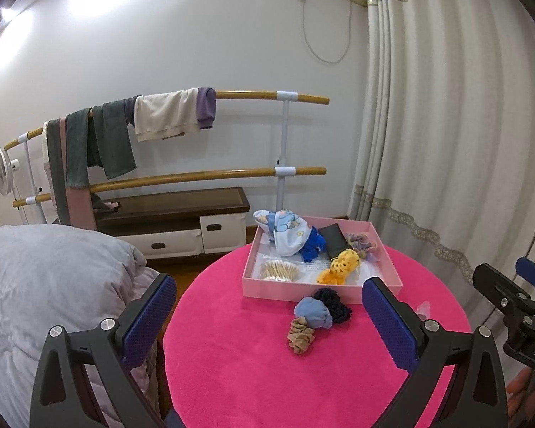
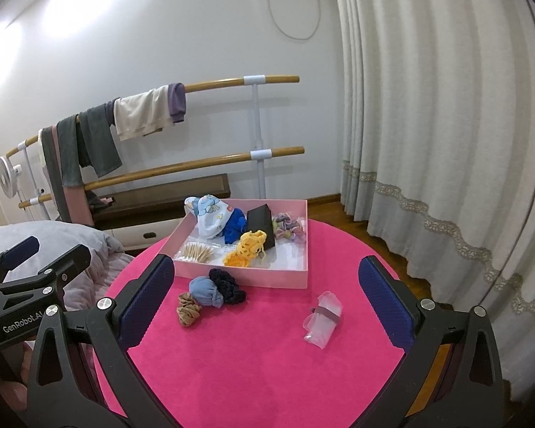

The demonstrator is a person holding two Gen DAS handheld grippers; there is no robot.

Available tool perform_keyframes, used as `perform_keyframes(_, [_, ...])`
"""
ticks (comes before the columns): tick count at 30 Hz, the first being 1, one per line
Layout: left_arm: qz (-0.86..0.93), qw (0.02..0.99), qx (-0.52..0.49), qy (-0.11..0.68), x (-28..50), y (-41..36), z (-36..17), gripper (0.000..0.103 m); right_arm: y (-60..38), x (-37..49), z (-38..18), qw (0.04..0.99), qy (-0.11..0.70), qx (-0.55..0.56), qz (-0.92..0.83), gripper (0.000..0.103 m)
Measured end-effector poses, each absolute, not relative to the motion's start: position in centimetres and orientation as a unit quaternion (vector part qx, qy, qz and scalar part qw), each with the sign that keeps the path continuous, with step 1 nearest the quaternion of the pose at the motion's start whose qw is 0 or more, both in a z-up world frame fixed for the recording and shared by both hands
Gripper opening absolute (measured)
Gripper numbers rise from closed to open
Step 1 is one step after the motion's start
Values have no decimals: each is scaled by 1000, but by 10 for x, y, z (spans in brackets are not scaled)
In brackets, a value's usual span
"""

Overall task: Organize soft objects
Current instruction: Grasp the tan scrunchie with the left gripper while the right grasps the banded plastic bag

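Observation:
A pink box [image 1: 305,289] [image 2: 253,277] stands at the far side of a round pink table [image 1: 253,367] [image 2: 253,356]. It holds a printed cloth [image 1: 285,232] [image 2: 212,219], a blue cloth [image 1: 312,246] [image 2: 233,230], a yellow knit piece [image 1: 340,267] [image 2: 248,248], a lilac scrunchie [image 1: 363,244] [image 2: 285,228], a dark case [image 1: 333,237] [image 2: 262,223] and cotton swabs [image 1: 280,271] [image 2: 198,251]. In front of the box lie a light blue scrunchie [image 1: 312,314] [image 2: 207,290], a black scrunchie [image 1: 333,303] [image 2: 228,283] and a tan scrunchie [image 1: 300,335] [image 2: 188,308]. My left gripper [image 1: 269,317] and right gripper [image 2: 265,296] are open, empty, above the table's near part.
A clear plastic pouch [image 2: 324,319] lies on the table at the right. A grey duvet [image 1: 53,296] lies left of the table. Behind are a wooden rail rack with hung clothes [image 1: 160,114], a low cabinet [image 1: 182,221] and curtains [image 1: 446,125] at the right.

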State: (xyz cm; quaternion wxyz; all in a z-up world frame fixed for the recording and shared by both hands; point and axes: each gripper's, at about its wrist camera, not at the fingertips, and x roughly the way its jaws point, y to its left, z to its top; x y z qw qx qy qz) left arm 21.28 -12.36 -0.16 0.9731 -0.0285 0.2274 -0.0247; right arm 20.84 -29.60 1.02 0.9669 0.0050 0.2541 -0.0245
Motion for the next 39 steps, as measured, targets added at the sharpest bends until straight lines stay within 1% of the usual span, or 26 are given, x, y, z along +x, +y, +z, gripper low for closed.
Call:
perform_keyframes(6, [-31, 969, -31, 245, 225, -121, -13, 103, -308, 217, -4, 961, 275, 8, -39, 103])
perform_keyframes(13, [-37, 958, -18, 284, 254, -127, -37, 103, -337, 232, -37, 945, 319, 21, -66, 103])
perform_keyframes(26, [-54, 925, 7, 375, 340, -149, -109, 103, -372, 263, -108, 907, 407, 50, -90, 103])
perform_keyframes(39, [-56, 907, 10, 417, 417, -158, -170, 103, -376, 293, -153, 885, 452, 68, -88, 103])
